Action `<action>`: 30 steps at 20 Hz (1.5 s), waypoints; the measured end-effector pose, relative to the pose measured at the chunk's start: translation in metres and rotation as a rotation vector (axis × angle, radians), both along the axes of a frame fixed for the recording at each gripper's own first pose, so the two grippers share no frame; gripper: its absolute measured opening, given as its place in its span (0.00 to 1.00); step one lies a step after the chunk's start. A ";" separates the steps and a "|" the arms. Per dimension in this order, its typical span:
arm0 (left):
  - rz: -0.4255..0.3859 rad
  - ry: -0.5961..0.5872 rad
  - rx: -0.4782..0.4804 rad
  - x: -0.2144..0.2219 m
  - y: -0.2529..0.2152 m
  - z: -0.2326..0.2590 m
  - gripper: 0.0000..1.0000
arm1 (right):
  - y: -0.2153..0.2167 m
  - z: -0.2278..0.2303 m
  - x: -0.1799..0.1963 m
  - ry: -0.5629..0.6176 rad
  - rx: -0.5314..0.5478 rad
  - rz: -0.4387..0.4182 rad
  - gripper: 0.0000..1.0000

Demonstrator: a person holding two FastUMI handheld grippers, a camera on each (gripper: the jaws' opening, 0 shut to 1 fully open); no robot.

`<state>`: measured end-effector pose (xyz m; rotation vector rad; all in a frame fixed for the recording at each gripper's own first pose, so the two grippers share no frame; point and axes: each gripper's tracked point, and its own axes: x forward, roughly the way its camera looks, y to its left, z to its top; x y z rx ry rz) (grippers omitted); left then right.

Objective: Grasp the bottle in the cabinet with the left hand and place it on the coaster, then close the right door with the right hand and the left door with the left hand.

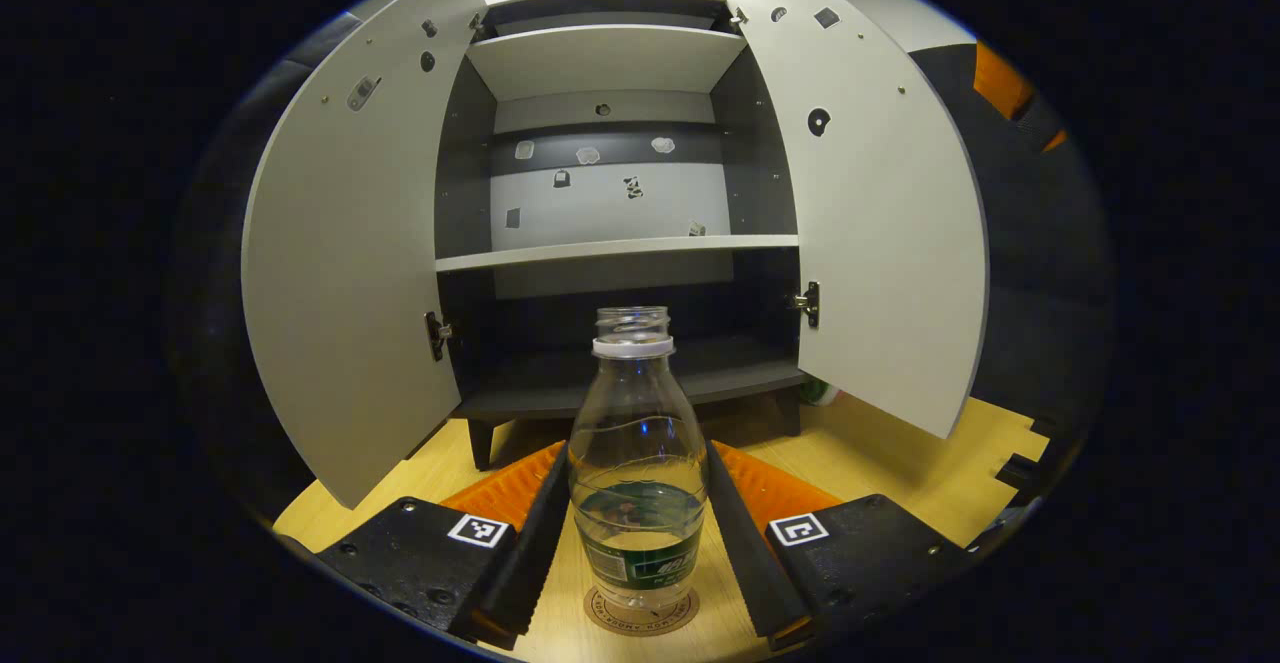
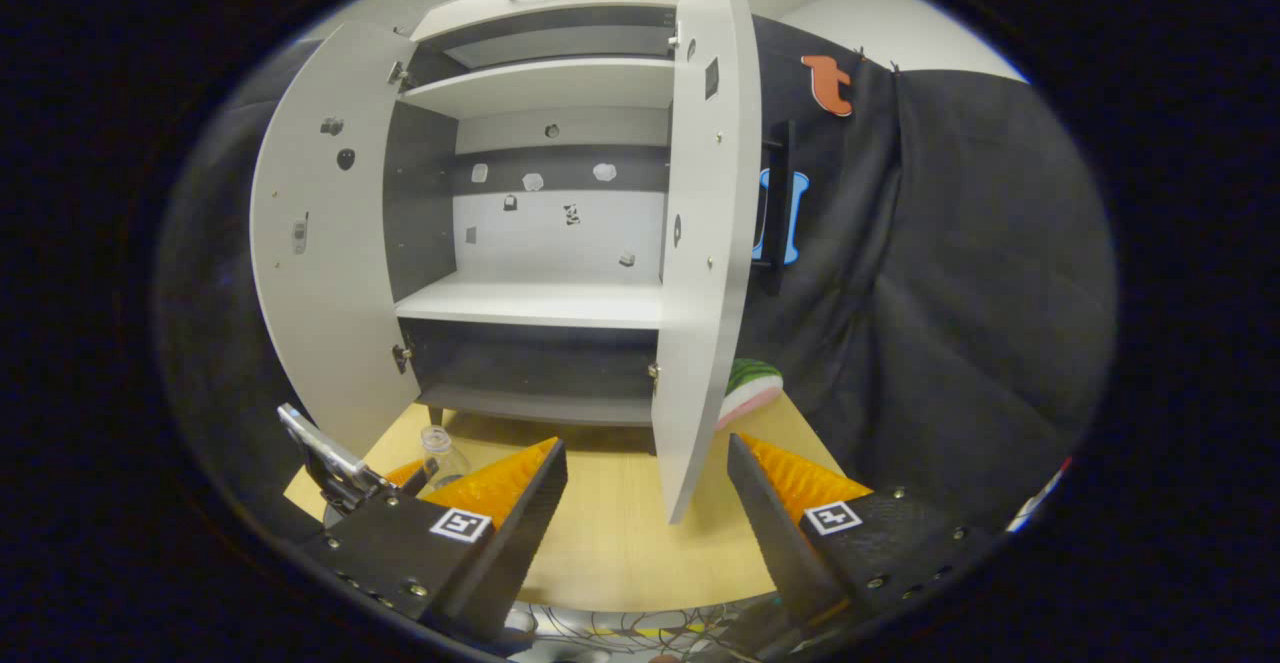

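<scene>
Now clear, capless bottle (image 1: 637, 463), green label, upright on coaster (image 1: 640, 615).

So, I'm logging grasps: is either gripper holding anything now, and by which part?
The left gripper grips the bottle by its lower body, on the coaster. The right gripper holds nothing.

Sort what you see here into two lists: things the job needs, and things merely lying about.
Needed: bottle, standing on the coaster between the left gripper fingers; right door and left door, both open; right gripper.

Lying about: watermelon-slice toy beside the cabinet; table.
</scene>
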<state>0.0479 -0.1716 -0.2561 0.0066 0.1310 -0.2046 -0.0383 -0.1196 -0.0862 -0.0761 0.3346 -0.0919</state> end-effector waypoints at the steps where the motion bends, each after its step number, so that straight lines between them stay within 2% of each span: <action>1: 0.005 0.017 -0.009 0.002 0.000 -0.009 0.80 | -0.001 -0.002 0.000 0.008 -0.004 0.000 0.98; 6: 0.014 0.066 -0.003 0.004 -0.001 -0.038 0.80 | -0.001 -0.013 -0.001 0.043 -0.020 0.006 0.98; 13: 0.018 0.043 0.034 0.000 0.000 -0.043 0.80 | -0.001 -0.018 -0.002 0.059 -0.010 0.018 0.98; 19: 0.037 0.082 0.044 -0.012 0.004 -0.053 0.86 | -0.003 -0.021 -0.005 0.060 -0.010 0.029 0.98; 22: 0.047 0.063 0.038 -0.016 0.006 -0.044 0.97 | -0.001 -0.021 -0.006 0.057 -0.009 0.037 0.99; 30: 0.054 -0.005 0.058 -0.015 0.009 -0.012 0.97 | -0.003 -0.018 -0.009 0.038 0.009 0.040 0.99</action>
